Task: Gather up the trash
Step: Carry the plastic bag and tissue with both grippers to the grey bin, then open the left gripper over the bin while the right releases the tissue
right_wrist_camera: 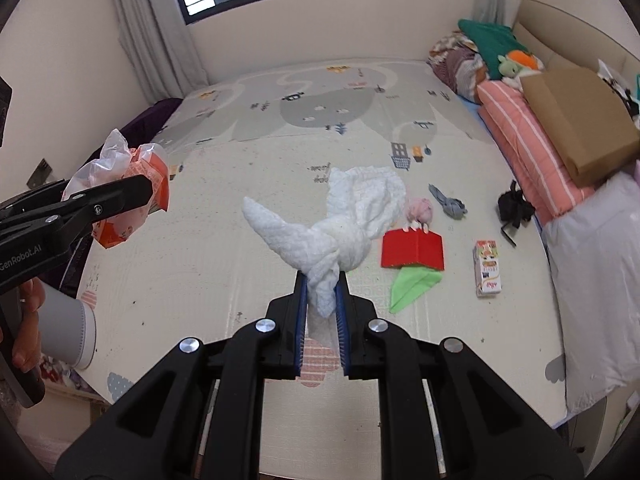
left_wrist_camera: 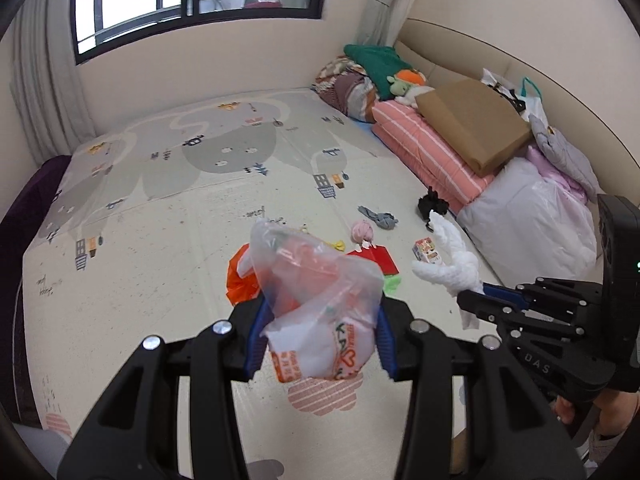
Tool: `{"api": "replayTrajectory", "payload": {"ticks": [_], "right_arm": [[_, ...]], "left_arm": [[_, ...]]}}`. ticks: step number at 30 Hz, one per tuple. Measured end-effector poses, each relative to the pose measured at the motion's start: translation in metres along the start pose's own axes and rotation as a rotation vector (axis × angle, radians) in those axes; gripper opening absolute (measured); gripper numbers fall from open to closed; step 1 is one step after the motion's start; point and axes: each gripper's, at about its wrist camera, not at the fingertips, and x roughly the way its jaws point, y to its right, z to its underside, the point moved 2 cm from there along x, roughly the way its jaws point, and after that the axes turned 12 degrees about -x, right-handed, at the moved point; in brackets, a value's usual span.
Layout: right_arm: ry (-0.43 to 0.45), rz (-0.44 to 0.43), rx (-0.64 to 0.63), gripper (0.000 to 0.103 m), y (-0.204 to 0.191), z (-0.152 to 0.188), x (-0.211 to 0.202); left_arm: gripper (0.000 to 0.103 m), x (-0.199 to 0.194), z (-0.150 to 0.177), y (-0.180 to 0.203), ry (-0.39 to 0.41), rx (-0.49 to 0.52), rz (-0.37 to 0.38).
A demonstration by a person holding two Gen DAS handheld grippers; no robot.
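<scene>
Patterned play mat (right_wrist_camera: 248,264) lies below, litter scattered on it. Left tool (left_wrist_camera: 320,336) clamps a crumpled plastic bag (left_wrist_camera: 316,300); right tool (right_wrist_camera: 323,300) pinches a twisted white tissue wad (right_wrist_camera: 344,224) (both held clear, likely for binning).

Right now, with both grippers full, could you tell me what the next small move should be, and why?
Probably carry both loads off the mat to wherever trash goes; no bin shows here. The left gripper is shut on the plastic bag, and the right gripper is shut on the white tissue wad, so neither can pick up the small carton yet.
</scene>
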Motion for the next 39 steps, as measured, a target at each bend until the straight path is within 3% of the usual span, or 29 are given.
{"api": "replayTrajectory", "payload": {"ticks": [6, 13, 22, 32, 39], "right_arm": [[0.041, -0.094, -0.139, 0.013, -0.061, -0.029, -0.013], [0.080, -0.224, -0.319, 0.013, -0.168, -0.050, -0.020], [0.132, -0.356, -0.466, 0.013, -0.343, -0.067, -0.030], [0.131, -0.591, -0.644, 0.013, -0.577, -0.066, -0.038], [0.101, -0.727, -0.782, 0.013, -0.682, -0.074, -0.036]], "left_arm": [[0.044, -0.071, 0.012, -0.050, 0.089, -0.117, -0.112], [0.044, -0.148, 0.046, -0.137, 0.162, -0.293, -0.274], [0.044, -0.260, 0.103, -0.261, 0.230, -0.416, -0.407], [0.044, -0.377, 0.165, -0.394, 0.316, -0.531, -0.589], [0.044, -0.428, 0.198, -0.453, 0.358, -0.636, -0.655]]}}
